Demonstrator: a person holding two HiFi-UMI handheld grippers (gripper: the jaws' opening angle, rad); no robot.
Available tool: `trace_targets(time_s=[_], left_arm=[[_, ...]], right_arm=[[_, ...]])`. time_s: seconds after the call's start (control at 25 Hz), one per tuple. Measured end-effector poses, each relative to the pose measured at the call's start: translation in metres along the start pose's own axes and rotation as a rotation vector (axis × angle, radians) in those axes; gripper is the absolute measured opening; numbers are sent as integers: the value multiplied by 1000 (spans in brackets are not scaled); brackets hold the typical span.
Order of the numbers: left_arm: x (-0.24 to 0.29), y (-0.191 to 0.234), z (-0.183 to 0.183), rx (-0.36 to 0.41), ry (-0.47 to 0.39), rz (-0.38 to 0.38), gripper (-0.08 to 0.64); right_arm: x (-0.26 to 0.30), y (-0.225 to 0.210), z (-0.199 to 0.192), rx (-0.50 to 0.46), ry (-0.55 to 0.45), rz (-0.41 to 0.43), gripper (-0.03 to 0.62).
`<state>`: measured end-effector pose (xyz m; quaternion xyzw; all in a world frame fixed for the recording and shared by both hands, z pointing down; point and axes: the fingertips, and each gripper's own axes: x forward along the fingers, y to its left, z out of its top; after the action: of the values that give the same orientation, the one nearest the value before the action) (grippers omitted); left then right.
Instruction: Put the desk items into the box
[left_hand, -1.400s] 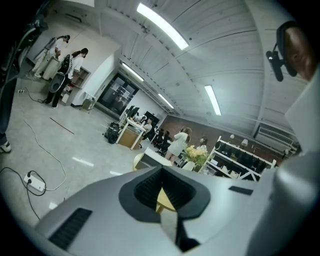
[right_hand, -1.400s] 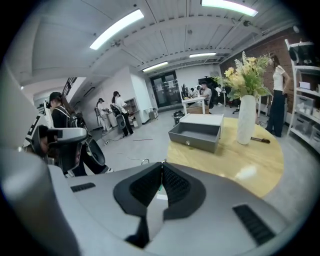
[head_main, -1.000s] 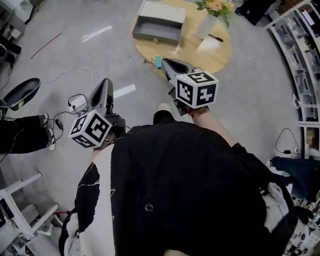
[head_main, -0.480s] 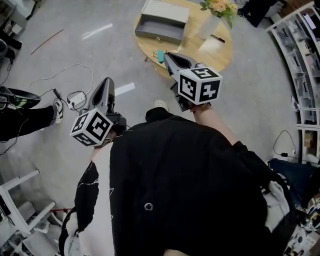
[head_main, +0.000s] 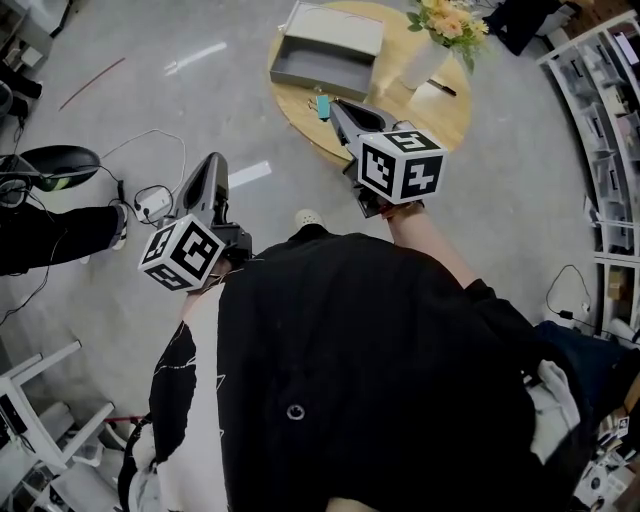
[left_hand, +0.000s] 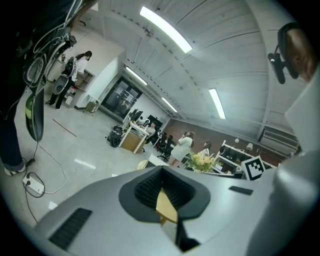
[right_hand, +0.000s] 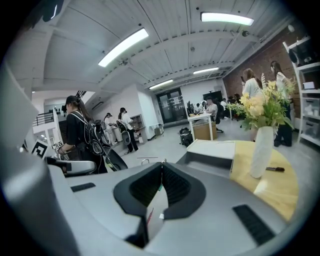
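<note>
Holding left gripper (head_main: 212, 162) and right gripper (head_main: 336, 106) clenched, both empty.
Right points at round wooden table (head_main: 440, 115) edge near open grey box (head_main: 322, 52); left over grey floor (head_main: 200, 100).

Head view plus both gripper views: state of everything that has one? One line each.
Left tongs: shut, nothing held.
Right tongs: shut, nothing held.
Grey box: open, looks empty, on the round table.
Vase: upright.
Pen: lying flat, outside the box.
Teal item: lying near the table edge, outside the box.
</note>
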<state>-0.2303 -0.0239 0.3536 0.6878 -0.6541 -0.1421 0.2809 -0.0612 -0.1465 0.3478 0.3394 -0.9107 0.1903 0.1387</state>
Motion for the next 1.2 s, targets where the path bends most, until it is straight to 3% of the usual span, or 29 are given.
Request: trace_targets(time_s=[0.64,1.2], left_arm=[[59,27,24,-10,-11,87,11],[104,46,19,-33,-12,159,11]], right_arm=[[72,-44,27,0,53,47,12],[122,-91,22,4,131,74,12]])
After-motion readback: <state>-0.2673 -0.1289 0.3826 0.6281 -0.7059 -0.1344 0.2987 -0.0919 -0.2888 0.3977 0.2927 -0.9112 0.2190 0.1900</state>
